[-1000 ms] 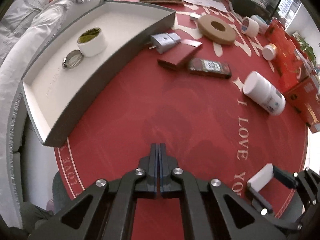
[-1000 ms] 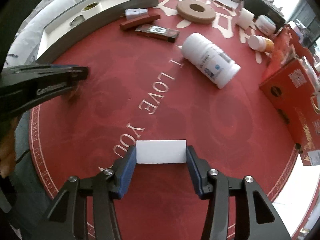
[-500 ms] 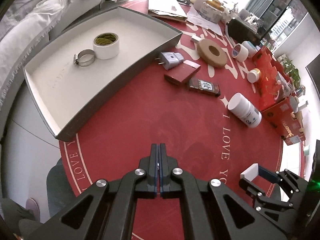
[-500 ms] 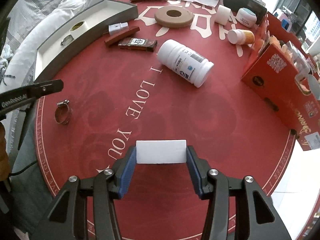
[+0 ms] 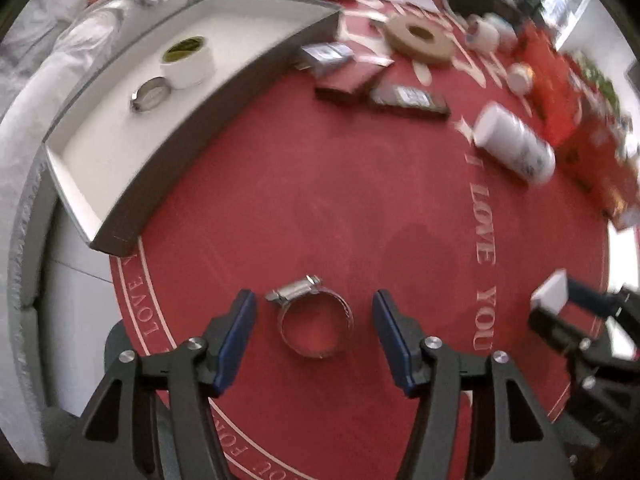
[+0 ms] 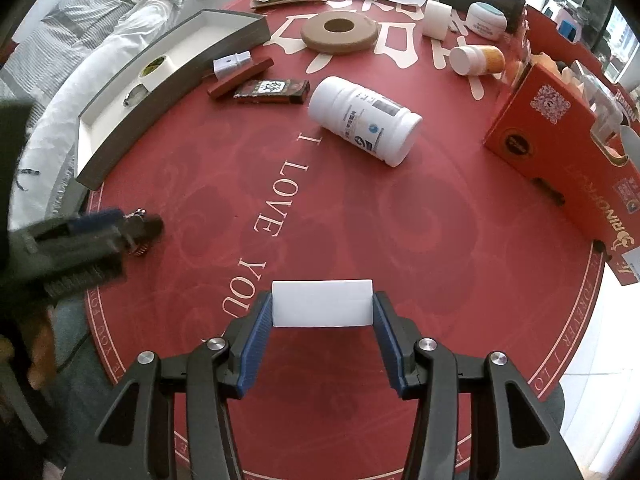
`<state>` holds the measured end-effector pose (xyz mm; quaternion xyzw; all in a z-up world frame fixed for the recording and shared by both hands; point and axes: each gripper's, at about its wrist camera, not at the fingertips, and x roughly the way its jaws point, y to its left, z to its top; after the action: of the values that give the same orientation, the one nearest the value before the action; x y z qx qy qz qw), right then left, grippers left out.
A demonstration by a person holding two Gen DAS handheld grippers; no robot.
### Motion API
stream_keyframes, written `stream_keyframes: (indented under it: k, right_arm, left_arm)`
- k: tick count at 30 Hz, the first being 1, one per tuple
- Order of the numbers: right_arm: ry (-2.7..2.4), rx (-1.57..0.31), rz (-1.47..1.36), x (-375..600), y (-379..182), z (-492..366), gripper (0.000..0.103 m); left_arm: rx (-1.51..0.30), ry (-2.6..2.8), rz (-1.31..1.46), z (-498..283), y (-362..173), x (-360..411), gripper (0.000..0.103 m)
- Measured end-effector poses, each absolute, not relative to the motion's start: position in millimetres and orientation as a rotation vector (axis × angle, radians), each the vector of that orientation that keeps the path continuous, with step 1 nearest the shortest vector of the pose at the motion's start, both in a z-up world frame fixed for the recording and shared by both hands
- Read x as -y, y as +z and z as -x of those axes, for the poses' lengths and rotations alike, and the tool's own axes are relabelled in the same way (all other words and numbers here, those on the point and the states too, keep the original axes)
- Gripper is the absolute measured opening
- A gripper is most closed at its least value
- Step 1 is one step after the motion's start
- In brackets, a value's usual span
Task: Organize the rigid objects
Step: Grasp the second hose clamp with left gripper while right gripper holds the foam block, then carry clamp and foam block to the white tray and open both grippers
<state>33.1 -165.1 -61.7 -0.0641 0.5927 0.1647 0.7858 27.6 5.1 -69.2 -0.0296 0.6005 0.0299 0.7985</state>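
Jaws on our left gripper (image 5: 314,338) stand spread wide with the metal hose clamp (image 5: 314,322) lying flat on the red worktop (image 5: 320,200) between them, touching neither, its screw housing pointing away from us. Our right gripper (image 6: 322,334) is clamped on a white block (image 6: 322,303). We judge the left nearer the clamp. Only the right view shows the orange-capped bottle (image 6: 478,60) clearly (the left view is blurred); the tray (image 5: 224,92) lies forward-left.
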Motion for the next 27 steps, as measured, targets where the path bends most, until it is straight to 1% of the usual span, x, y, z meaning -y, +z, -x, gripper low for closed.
stream_keyframes:
  k: [1, 2, 3, 7, 10, 17, 24, 27]
  right_arm:
    - [0.356, -1.276, 0.138, 165.1, -61.4, -32.8, 0.051]
    - [0.357, -1.273, 0.136, 165.1, -60.7, -32.6, 0.051]
    - [0.358, -1.272, 0.135, 165.3, -60.5, -32.7, 0.051]
    - [0.357, -1.261, 0.137, 162.2, -53.2, -34.1, 0.051]
    - [0.356, -1.246, 0.142, 159.8, -45.9, -36.6, 0.051]
    - [0.35, -1.196, 0.095, 155.6, -14.5, -52.3, 0.051]
    - [0.364, -1.096, 0.05, 142.8, 38.3, -84.3, 0.051]
    - [0.378, -1.047, 0.042, 131.5, 63.1, -102.3, 0.051]
  left_arm:
    - [-1.286, 0.058, 0.056, -26.5, -69.4, -2.8, 0.059]
    - [-1.287, 0.052, 0.058, -26.0, -69.5, -1.9, 0.052]
    - [-1.284, 0.046, 0.052, -25.3, -69.0, -0.8, 0.042]
    - [-1.29, 0.04, 0.059, -23.4, -69.5, -0.9, 0.04]
    - [-1.26, 0.054, 0.06, -23.8, -58.6, -1.7, 0.04]
    - [-1.126, 0.086, 0.096, -44.1, 5.5, 0.8, 0.04]
    - [-1.037, 0.122, 0.127, -80.5, 66.5, -4.0, 0.04]
    - [-1.003, 0.134, 0.174, -91.4, 92.2, -17.4, 0.04]
